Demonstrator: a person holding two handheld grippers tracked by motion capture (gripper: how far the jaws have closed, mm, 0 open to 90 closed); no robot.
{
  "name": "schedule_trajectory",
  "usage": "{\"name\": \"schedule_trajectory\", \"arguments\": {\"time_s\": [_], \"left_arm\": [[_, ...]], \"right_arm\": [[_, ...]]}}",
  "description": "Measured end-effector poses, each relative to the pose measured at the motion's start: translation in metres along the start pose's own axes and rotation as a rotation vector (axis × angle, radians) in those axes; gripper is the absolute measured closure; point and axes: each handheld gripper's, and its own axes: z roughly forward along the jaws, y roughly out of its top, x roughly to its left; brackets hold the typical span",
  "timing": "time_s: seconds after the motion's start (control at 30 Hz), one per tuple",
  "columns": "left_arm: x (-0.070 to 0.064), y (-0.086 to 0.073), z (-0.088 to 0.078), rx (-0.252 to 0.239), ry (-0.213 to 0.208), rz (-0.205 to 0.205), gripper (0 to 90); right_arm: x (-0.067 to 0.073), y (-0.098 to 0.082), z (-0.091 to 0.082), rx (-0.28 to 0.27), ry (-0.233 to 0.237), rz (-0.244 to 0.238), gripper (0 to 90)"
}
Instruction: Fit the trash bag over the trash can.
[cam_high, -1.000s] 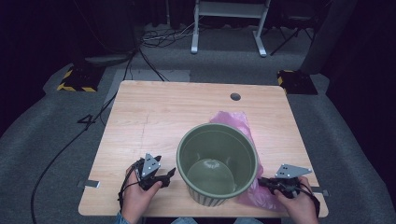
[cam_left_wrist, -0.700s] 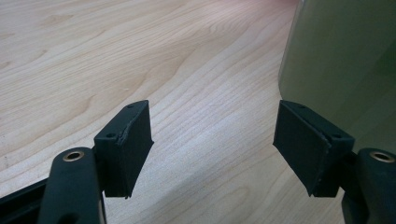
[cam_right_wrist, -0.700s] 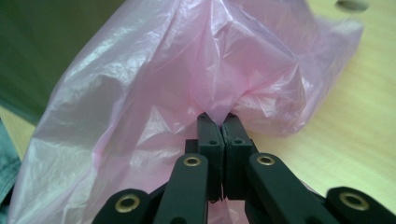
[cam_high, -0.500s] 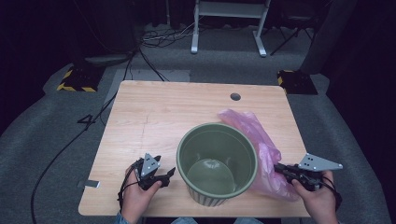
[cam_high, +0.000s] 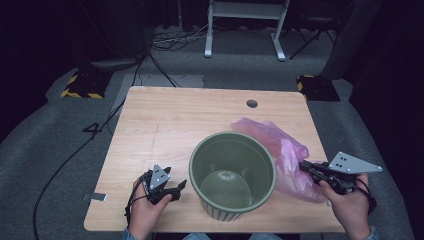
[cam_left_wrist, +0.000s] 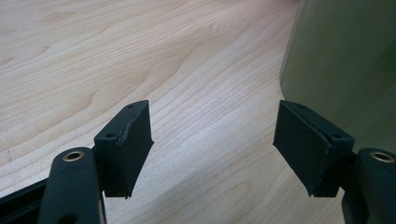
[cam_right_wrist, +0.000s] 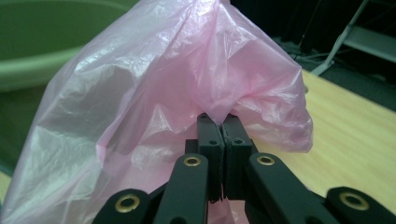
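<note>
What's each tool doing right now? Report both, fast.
Left tool: open, holding nothing, beside the green bin.
Right tool: closed on the pink plastic bag.
</note>
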Motion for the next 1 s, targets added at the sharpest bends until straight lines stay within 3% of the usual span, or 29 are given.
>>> {"name": "schedule_trajectory", "arguments": {"time_s": [0.47,1.0], "left_arm": [[0.002,-0.001,-0.003,-0.004,0.008,-0.001,27.8],[0.003,0.0,-0.005,-0.006,0.01,-0.004,27.7]], "right_arm": [[0.014,0.047,0.011,-0.085,0.032,-0.084,88.7],[0.036,0.08,0.03,-0.123,0.099,-0.136,88.6]]}}
